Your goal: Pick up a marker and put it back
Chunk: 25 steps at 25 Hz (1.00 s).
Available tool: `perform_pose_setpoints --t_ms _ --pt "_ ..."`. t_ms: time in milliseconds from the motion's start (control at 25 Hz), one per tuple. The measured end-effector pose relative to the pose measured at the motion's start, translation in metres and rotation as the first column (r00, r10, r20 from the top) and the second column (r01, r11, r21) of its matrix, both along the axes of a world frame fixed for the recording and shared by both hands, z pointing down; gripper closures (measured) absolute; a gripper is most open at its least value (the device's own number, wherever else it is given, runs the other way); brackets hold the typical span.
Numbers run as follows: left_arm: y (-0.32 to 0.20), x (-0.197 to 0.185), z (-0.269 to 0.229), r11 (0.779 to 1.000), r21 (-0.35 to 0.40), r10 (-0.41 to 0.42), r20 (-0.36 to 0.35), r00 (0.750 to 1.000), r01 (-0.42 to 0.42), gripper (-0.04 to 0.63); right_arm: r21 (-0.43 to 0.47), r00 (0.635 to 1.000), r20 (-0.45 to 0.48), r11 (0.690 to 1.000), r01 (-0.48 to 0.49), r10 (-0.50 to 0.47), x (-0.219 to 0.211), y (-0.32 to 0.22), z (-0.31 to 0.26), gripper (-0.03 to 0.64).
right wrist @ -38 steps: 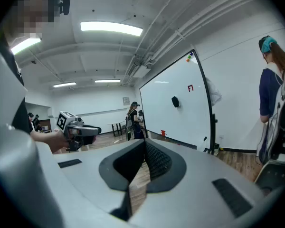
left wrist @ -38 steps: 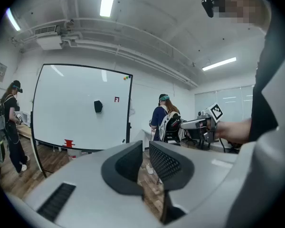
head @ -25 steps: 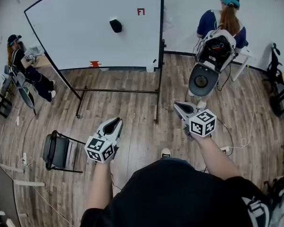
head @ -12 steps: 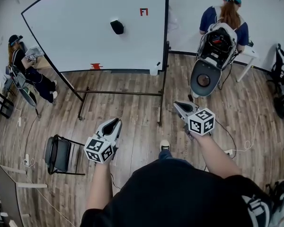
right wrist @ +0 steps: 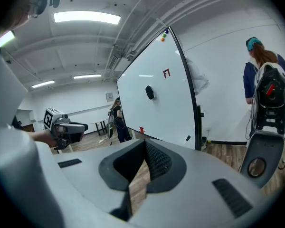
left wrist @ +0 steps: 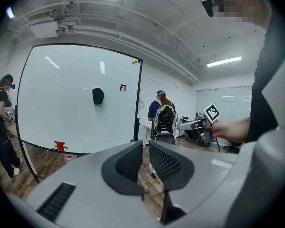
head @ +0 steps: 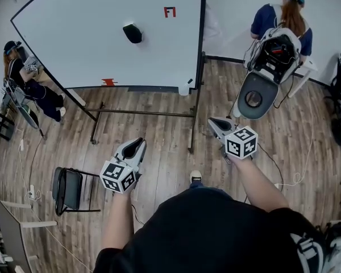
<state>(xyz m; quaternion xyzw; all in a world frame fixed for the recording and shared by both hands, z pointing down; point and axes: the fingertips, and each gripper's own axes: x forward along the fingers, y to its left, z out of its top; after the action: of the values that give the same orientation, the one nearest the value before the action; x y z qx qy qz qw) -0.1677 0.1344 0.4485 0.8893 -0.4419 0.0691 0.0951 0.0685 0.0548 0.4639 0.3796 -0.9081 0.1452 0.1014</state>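
A big whiteboard (head: pixel 91 33) on a wheeled stand stands ahead, with a black eraser (head: pixel 132 33) stuck on it. A small red object (head: pixel 108 82) sits at its lower edge. A small dark marker-like thing (right wrist: pixel 188 138) clings to the board's right frame low down. My left gripper (head: pixel 137 144) is held over the wooden floor, short of the board. Its jaws are together but for a thin slit, with nothing between them. My right gripper (head: pixel 214 122) floats near the board's right post, shut and empty. Each gripper shows in the other's view.
A person with a backpack (head: pixel 281 36) stands at the back right beside a round grey seat (head: pixel 253 99). Another person (head: pixel 23 78) sits at the far left. A black chair (head: pixel 68 183) stands left of me. Cables (head: pixel 290 178) lie on the floor to the right.
The head view has swung a little, so the board and the standing person sit further right and the eraser further left. Both grippers stay about where they were, still empty.
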Motion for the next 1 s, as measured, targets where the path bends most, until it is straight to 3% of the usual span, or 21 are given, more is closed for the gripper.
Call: perform_pose_setpoints --t_ms 600,1000 --pt "-0.133 0.027 0.004 0.998 -0.026 -0.06 0.007 0.998 0.06 0.541 -0.039 0.998 -0.012 0.997 0.067 -0.068 0.02 -0.14 0.019 0.621" --pt "-0.189 0.049 0.015 0.995 -0.045 -0.083 0.021 0.996 0.084 0.541 -0.054 0.995 -0.007 0.993 0.102 -0.103 0.036 -0.2 0.034 0.621"
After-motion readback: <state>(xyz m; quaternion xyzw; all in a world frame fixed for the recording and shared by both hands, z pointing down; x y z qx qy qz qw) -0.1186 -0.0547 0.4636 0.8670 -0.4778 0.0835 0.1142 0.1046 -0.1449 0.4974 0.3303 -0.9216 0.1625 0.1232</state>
